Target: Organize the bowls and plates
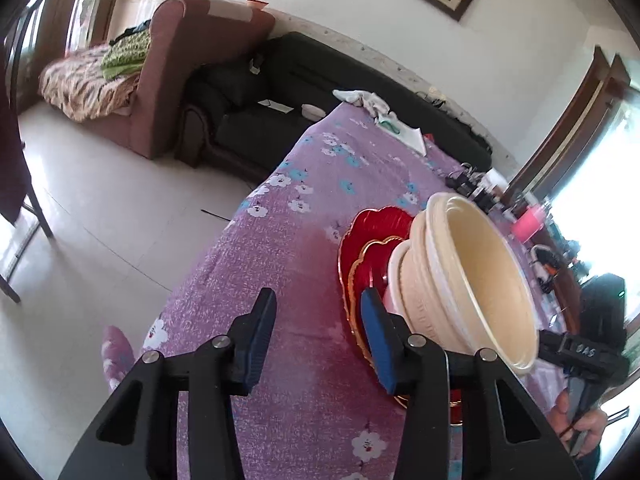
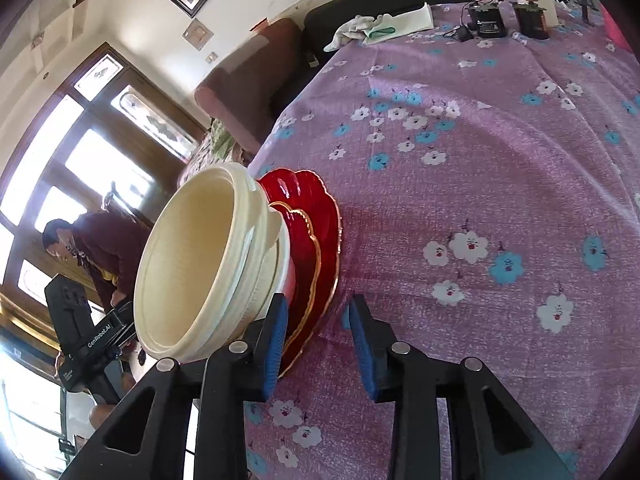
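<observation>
cream bowls (image 1: 460, 276) sit nested on stacked red plates (image 1: 372, 240) on the floral-clothed bench (image 1: 288, 220). the left gripper (image 1: 318, 340) and right gripper (image 2: 318, 340) flank the stack, fingers parted, grasping nothing.

Glossy red plates (image 2: 316, 232) (gold-edged), matt cream bowls (image 2: 192, 264).

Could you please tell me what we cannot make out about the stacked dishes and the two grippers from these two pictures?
- Bowl count: nested cream bowls overlap in both views.
- Plates: near rims hidden behind the left gripper and right gripper.
- Whether any finger touches a plate rim: unclear in either view.
- Far-end table clutter: too small.
</observation>
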`<action>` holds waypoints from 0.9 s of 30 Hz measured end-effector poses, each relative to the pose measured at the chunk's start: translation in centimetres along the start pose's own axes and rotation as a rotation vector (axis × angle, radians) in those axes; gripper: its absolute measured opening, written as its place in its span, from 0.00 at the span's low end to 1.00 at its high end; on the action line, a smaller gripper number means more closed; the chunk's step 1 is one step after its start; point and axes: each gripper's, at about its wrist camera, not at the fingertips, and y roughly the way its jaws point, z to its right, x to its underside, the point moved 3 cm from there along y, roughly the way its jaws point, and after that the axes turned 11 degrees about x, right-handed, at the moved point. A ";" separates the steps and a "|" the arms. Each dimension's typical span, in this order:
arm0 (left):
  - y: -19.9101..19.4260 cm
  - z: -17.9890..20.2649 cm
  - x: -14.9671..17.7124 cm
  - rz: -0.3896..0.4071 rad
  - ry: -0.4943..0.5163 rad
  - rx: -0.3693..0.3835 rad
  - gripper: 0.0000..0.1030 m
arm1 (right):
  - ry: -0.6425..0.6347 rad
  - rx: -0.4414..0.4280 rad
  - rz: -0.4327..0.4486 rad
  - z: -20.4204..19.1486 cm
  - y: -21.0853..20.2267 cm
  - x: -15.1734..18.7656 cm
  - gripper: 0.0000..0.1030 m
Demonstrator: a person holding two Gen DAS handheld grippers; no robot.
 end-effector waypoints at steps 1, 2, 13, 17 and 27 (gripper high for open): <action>0.3 0.0 0.0 -0.008 0.001 -0.002 0.42 | -0.006 0.007 0.002 -0.1 0.1 -0.1 0.34; 0.8 0.0 0.0 -0.020 0.003 -0.006 0.42 | -0.012 0.015 0.003 -0.2 0.2 -0.1 0.32; 5.1 2.9 1.2 -0.102 0.094 -0.026 0.24 | -0.012 0.036 0.006 -0.2 1.2 0.0 0.15; 6.5 4.9 1.5 -0.135 0.126 -0.025 0.25 | 0.007 0.055 0.023 1.0 0.1 0.2 0.14; 13.4 15.1 3.0 -0.243 0.245 0.067 0.35 | 0.167 0.120 0.104 10.6 -5.6 0.8 0.14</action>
